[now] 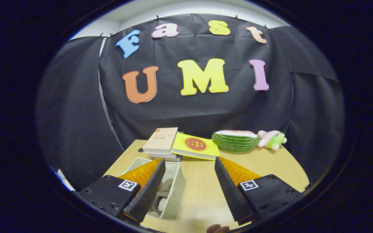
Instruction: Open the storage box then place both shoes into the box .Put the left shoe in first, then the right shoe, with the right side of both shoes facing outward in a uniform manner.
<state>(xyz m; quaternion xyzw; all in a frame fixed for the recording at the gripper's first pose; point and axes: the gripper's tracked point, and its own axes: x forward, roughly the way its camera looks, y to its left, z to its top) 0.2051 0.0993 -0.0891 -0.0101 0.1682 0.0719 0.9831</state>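
An open white rectangular storage box [176,191] is seen on the pale wooden table [202,194], partly behind the left finger; a brownish shoe [164,191] lies inside. The gripper [189,168] is held spread wide, gripping nothing. Beyond lie stacked books [161,141], a yellow book [196,146] and plush toys (watermelon [235,141], green-pink [272,139]).

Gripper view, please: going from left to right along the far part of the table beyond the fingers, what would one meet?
Stack of books → yellow book → watermelon plush → small pink and green plush toy. The gripper is open, its fingers on nothing, with the white storage box by one finger.
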